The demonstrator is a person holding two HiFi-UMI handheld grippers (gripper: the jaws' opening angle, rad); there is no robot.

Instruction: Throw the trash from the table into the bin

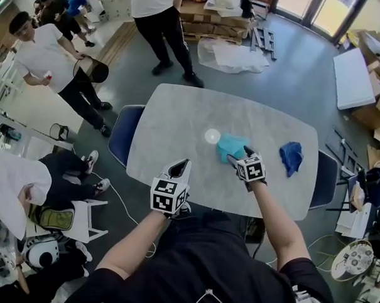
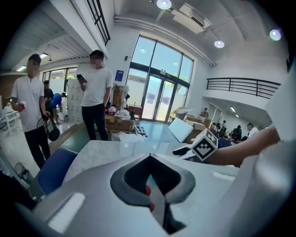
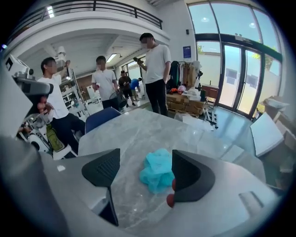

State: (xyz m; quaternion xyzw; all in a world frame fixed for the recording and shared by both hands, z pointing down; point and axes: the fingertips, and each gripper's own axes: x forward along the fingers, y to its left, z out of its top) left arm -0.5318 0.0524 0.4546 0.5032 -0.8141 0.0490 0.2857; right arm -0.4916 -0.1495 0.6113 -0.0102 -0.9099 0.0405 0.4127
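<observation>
Grey and marbled, the table fills the middle of a busy hall, and the trash is found on it. A light blue crumpled piece lies near the middle of the table, a little to the right, and the right gripper is set directly at it. Its jaws are spread wide, one on each side of the piece, and the piece is not squeezed, so nothing is grasped. This placing is judged to be a preparation for closing on the piece.

Just beside it, to the far left, a small white round thing is seen. Further right, well apart, a dark blue crumpled piece lies near the table edge. The left gripper is held over the near edge with its jaws pressed together and nothing between them, probably held aside so that the right one has free way.

Only in the right gripper view is it shown that the light blue piece lies closer to the right jaw than to the left one; from the head view part of it is covered. The two other pieces are seen from the head view alone. In the left gripper view the closed jaws are confirmed, but no trash appears there. No bin is recognised with certainty in any view.
</observation>
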